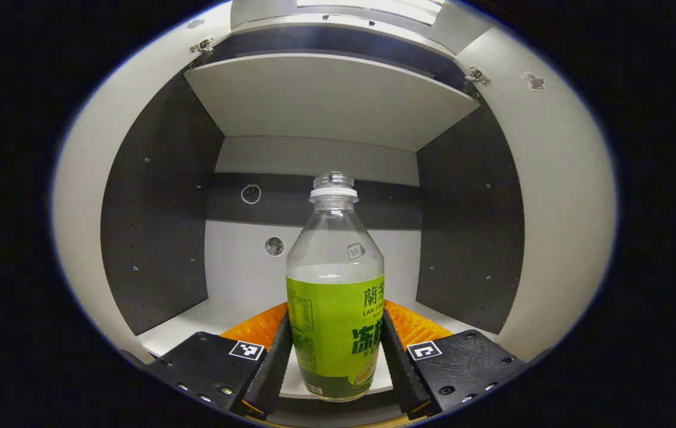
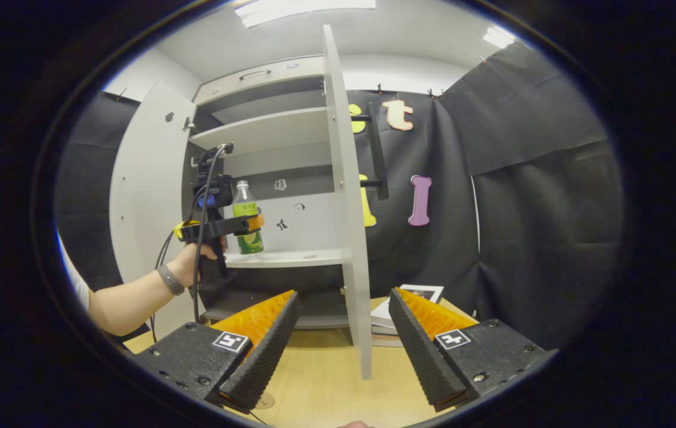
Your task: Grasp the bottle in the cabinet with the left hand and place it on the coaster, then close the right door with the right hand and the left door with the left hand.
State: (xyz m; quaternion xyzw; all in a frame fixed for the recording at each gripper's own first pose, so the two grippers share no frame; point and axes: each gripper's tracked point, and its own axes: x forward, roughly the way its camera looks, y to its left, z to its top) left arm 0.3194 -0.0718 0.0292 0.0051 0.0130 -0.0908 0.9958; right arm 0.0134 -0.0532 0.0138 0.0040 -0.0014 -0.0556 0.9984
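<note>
Green-labelled bottle [image 1: 336, 297] upright between left tool [image 1: 336, 362] fingers

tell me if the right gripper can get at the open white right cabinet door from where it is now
Probably yes. The white right cabinet door stands open, edge-on, straight ahead of the open right gripper, with nothing between them. The left gripper is off at the clear green-labelled bottle, out of the way.

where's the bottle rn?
In the cabinet, upright on the shelf: the bottle stands between the left tool's fingers in the left gripper view, and between both open doors in the right gripper view.
</note>
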